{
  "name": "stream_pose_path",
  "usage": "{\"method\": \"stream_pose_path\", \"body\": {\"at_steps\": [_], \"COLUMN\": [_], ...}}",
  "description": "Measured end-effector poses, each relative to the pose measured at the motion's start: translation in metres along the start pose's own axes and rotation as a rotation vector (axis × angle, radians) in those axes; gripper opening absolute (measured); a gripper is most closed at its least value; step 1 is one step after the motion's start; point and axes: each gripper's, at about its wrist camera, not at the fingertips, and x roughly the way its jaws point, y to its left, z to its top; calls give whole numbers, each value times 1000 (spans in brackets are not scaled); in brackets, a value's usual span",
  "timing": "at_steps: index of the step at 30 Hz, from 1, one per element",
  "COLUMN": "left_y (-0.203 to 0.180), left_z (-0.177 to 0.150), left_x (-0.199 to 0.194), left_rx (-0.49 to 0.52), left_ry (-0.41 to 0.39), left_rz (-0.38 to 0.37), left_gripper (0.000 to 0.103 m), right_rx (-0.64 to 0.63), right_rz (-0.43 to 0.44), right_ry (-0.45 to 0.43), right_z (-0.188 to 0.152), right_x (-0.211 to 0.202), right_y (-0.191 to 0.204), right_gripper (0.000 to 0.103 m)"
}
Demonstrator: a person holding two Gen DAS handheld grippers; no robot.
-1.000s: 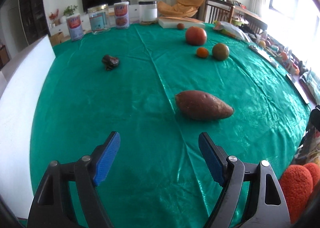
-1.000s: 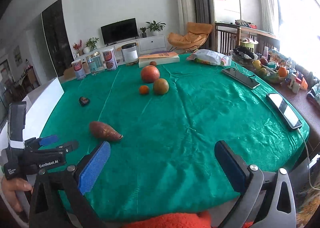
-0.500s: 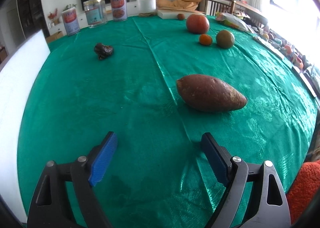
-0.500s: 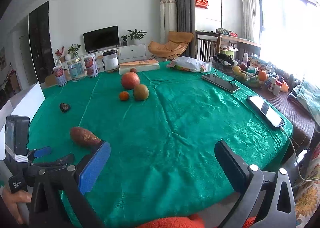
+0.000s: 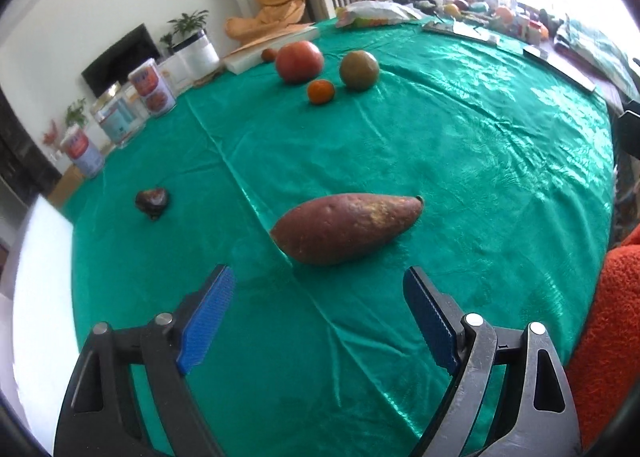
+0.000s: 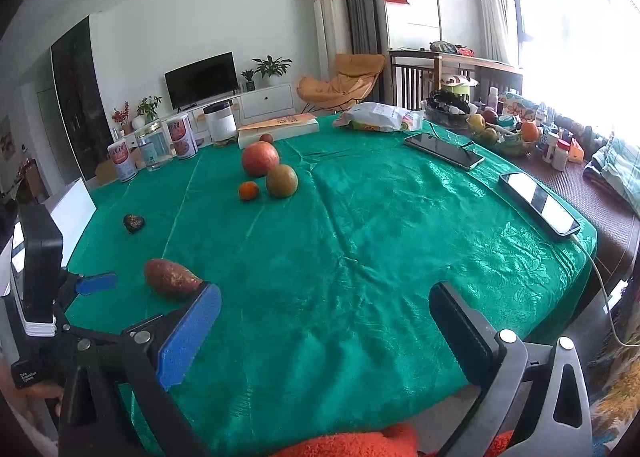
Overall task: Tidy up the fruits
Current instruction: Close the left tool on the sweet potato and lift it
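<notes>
A brown sweet potato [image 5: 346, 228] lies on the green tablecloth [image 5: 460, 161], just ahead of my open, empty left gripper [image 5: 318, 317]. It also shows in the right wrist view [image 6: 171, 279]. Farther back sit a large red fruit [image 5: 299, 61], a green-brown fruit [image 5: 359, 69] and a small orange [image 5: 320, 91]. A small dark fruit [image 5: 152, 203] lies apart at the left. My right gripper [image 6: 324, 331] is open and empty above the table's near edge. The left gripper [image 6: 90, 285] shows at the left of the right wrist view.
Several cans and jars [image 6: 154, 147] and a flat box [image 6: 278, 127] stand at the far edge. Two phones [image 6: 444, 151] [image 6: 538, 203] lie on the right side. A snack bag [image 6: 378, 117] and a fruit basket [image 6: 500, 133] are behind. A white board [image 5: 36, 297] stands at the left.
My left gripper has moved closer to the sweet potato and turned toward the right, so the potato now sits centred ahead of its jaws. The right gripper has risen slightly. Both stay open.
</notes>
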Motion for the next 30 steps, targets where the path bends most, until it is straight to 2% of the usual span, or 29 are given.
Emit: {"method": "stream_pose_path", "body": {"at_steps": [3,7,9,12,15,16,19,24,26,30], "left_y": [6,6,8,23,40,42,49,91,110,131], "left_z": [14,32,37,43,39,38,31,4,-8,-24], "left_x": [17,41,53,64,67,65,62,51,44,40], "left_rx": [48,50,24,-74,-190,-197,-236,-482,-552,-600], "left_ry": [31,65,78,95,125,124,131,135,114,83], "left_rz": [12,-12,-16,-88,-208,-202,-184,-162,-130,-93], "left_gripper": [90,90,89,85,53,44,43,43,43,44], "right_rx": [-1,-9,-11,-12,-12,-12,-14,-15,-10,-22], "right_rz": [-2,-6,-10,-12,-13,-14,-13,-13,-12,-18], "right_ry": [-5,-9,-13,-19,-21,-20,-16,-18,-15,-5], "right_z": [0,0,0,0,0,0,1,1,1,1], "right_x": [-1,-3,-4,-5,-5,-5,-5,-5,-5,-3], "right_y": [1,2,3,3,3,3,4,3,2,5], "right_gripper": [103,103,103,103,103,103,103,103,103,103]}}
